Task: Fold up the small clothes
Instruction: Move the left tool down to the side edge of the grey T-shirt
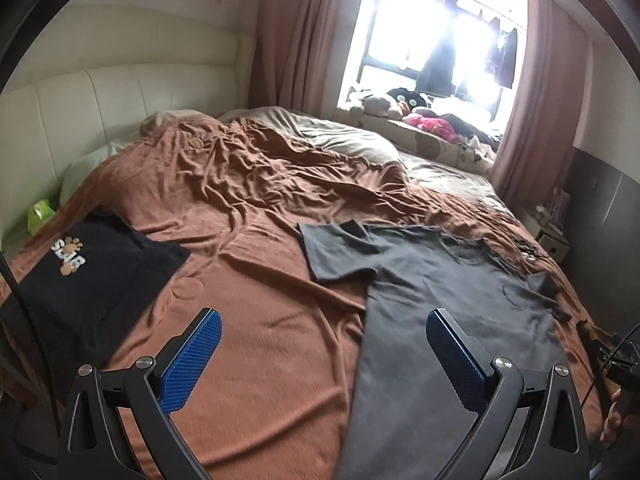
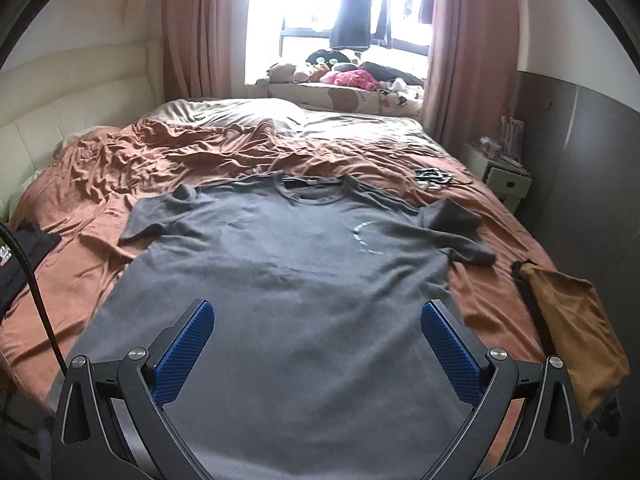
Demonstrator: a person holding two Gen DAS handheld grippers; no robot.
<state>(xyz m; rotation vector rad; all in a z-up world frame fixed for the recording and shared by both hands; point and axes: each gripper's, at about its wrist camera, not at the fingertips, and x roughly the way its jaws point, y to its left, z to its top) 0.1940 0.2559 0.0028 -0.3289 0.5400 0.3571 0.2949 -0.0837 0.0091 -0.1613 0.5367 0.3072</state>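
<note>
**A:** Both sets of tongs are up over the near edge of the bed (image 2: 100, 152) right now. The left tongs (image 1: 322, 322) are spread wide, blue pads far apart, nothing between them. Same with the right tongs (image 2: 318, 312): wide open, empty, hanging above the shirt's lower half.

**B:** And the grey T-shirt (image 2: 288, 264) itself?

**A:** Laid flat, front up, on the rust-brown blanket (image 2: 92, 196), collar (image 2: 310, 192) toward twelve o'clock by the window (image 2: 340, 12), hem toward six. There's a pale printed ring at about two o'clock on the chest. The sleeve at three o'clock (image 2: 456, 228) is bunched and doubled over; the one at nine o'clock lies flatter.

**B:** So what makes the first fold go well?

**A:** I'd say smooth that rumpled sleeve first, otherwise it gets trapped as a lump. Then pinch only the shirt cloth, not the blanket under it, one pair of tongs near the shoulder and one near the hem on the same side, and carry both across together so the edge stays straight.

**B:** Anything else about?

**A:** A black printed garment (image 1: 76, 280) already sits at nine o'clock, well apart, and a tan cloth (image 2: 576, 324) hangs off the bed edge at four o'clock.
</note>
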